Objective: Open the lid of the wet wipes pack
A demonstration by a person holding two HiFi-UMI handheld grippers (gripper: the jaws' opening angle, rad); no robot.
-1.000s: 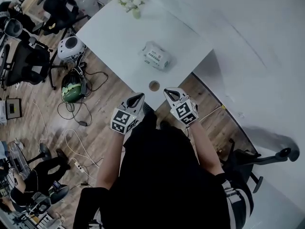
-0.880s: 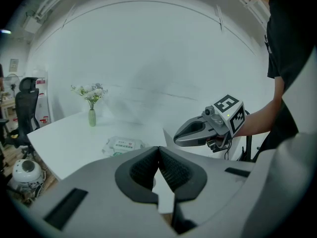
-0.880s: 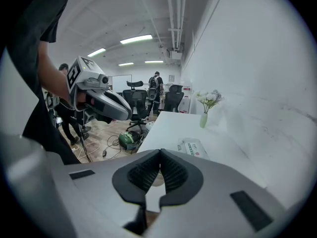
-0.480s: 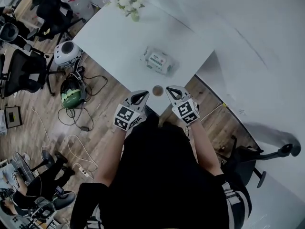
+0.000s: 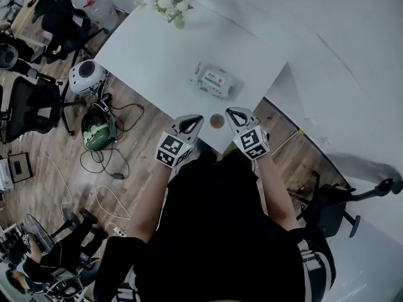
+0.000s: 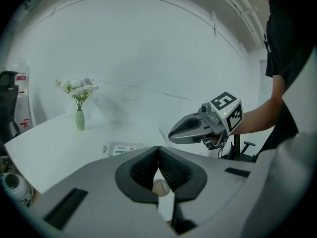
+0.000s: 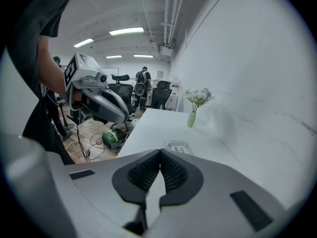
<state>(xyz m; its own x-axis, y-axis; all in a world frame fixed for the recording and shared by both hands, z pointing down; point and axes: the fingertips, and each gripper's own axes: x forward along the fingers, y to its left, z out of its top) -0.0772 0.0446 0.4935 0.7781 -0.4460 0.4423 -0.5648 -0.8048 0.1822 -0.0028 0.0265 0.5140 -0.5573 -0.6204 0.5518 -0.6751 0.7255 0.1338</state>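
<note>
Wipes pack (image 5: 216,81) lies flat, long axis diag.

Left hand-held gripper (image 5: 190,124), right hand-held gripper (image 5: 236,117): jaws closed, empty.

I've got bare surface (image 5: 151,55) all round the wipes pack (image 5: 217,80); only a round disc (image 5: 216,121) at near edge, flower vase (image 5: 179,17) far corner, wall (image 5: 327,30) right.
</note>
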